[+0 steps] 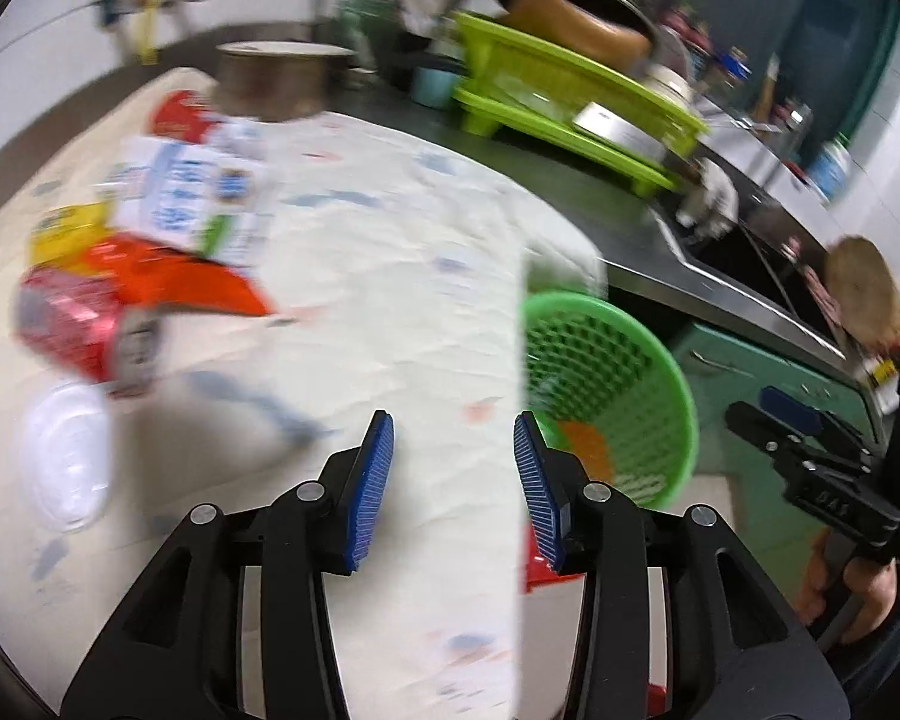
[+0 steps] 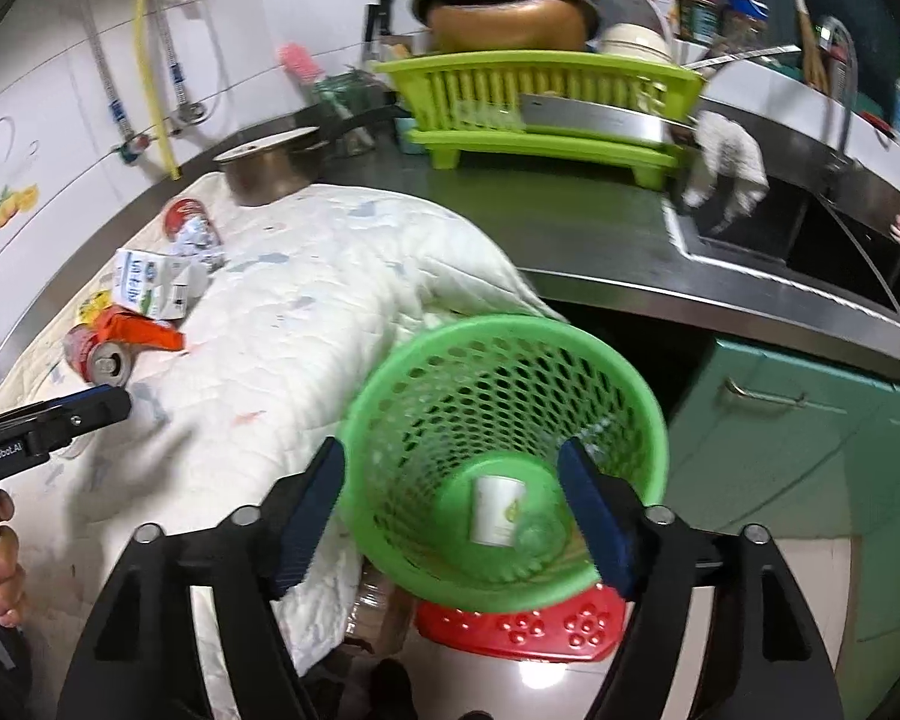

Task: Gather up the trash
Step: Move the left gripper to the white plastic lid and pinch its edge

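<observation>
A green mesh basket (image 2: 504,360) stands beside the cloth-covered counter; a white paper cup (image 2: 497,509) lies inside it. My right gripper (image 2: 456,510) is open and empty above the basket mouth. My left gripper (image 1: 453,480) is open and empty over the white cloth (image 1: 390,276). Trash lies at the cloth's left: a red can (image 1: 66,324), an orange wrapper (image 1: 180,276), a white and blue carton (image 1: 186,192), a yellow packet (image 1: 69,231) and a clear plastic lid (image 1: 66,456). The can (image 2: 99,357) and carton (image 2: 150,282) also show in the right wrist view. The basket (image 1: 606,384) shows right of my left gripper.
A steel pot (image 2: 270,165) stands at the cloth's far edge. A lime dish rack (image 2: 540,102) with pans sits behind. A steel sink (image 2: 810,240) is at right over green cabinets (image 2: 810,450). A red stool (image 2: 522,624) is under the basket.
</observation>
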